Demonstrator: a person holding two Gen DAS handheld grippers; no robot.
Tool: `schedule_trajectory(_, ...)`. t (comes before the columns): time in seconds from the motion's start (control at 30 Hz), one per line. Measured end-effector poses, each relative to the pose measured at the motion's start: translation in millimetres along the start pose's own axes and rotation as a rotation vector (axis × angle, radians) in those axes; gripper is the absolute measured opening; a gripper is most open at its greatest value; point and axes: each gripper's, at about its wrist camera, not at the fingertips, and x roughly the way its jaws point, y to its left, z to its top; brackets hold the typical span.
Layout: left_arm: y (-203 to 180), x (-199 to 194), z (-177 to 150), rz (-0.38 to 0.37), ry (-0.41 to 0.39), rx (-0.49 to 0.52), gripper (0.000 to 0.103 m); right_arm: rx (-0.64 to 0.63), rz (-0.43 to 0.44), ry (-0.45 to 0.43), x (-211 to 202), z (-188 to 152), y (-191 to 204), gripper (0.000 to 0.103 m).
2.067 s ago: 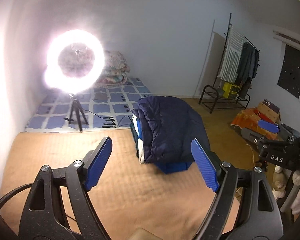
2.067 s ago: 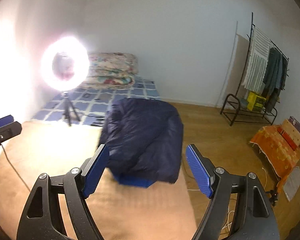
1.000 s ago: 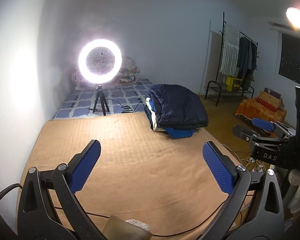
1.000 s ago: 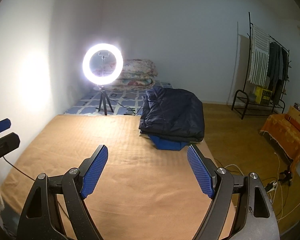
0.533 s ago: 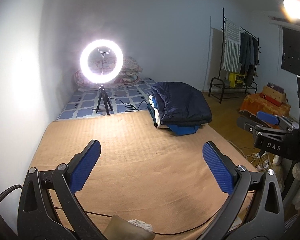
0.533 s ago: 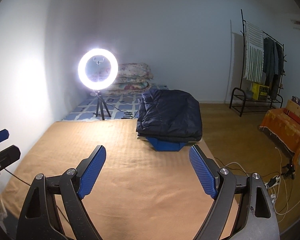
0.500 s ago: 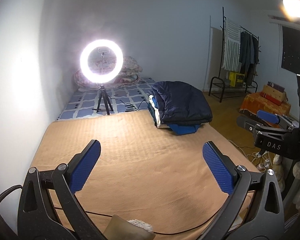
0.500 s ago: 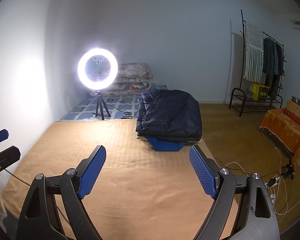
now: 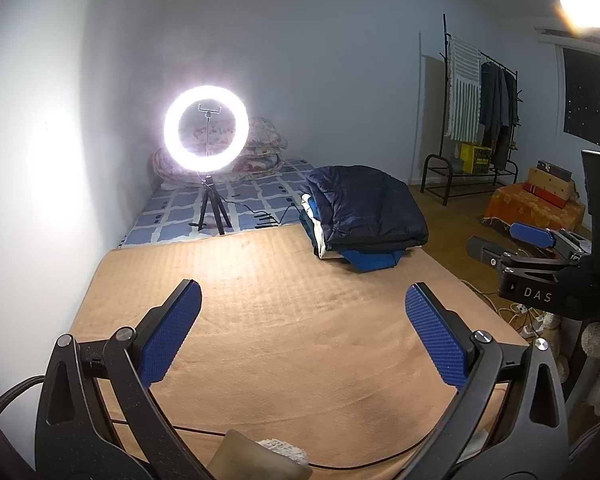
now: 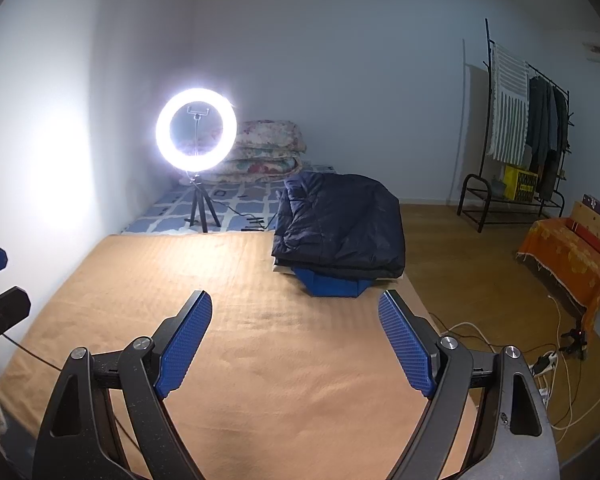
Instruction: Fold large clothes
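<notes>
The left gripper (image 9: 302,334) and right gripper (image 10: 294,340) hang with jaws spread wide, pinching nothing, over the near edge of the mat (image 9: 284,320). The folded jacket (image 10: 340,224) tops a stack at the mat's far right corner — well apart from both. The stack looks to overhang the mat's edge, so a careless nudge could tip it. A cable (image 9: 260,438) crosses the near edge and might snag a gripper. Only the left view shows white layers (image 9: 314,224) in the stack, perhaps another garment.

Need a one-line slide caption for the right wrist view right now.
Open right hand-held gripper above the tan blanket, facing folded navy jacket stacked on other garments.
</notes>
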Motion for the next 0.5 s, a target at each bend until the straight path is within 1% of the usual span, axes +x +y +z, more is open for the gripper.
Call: schedule_trajectory(0.5,-2.0,-3.6,-0.4,0.001,-0.005,0.003,0.103,0.005,0.002,0.007,1.4,-1.8,0.2,0.085)
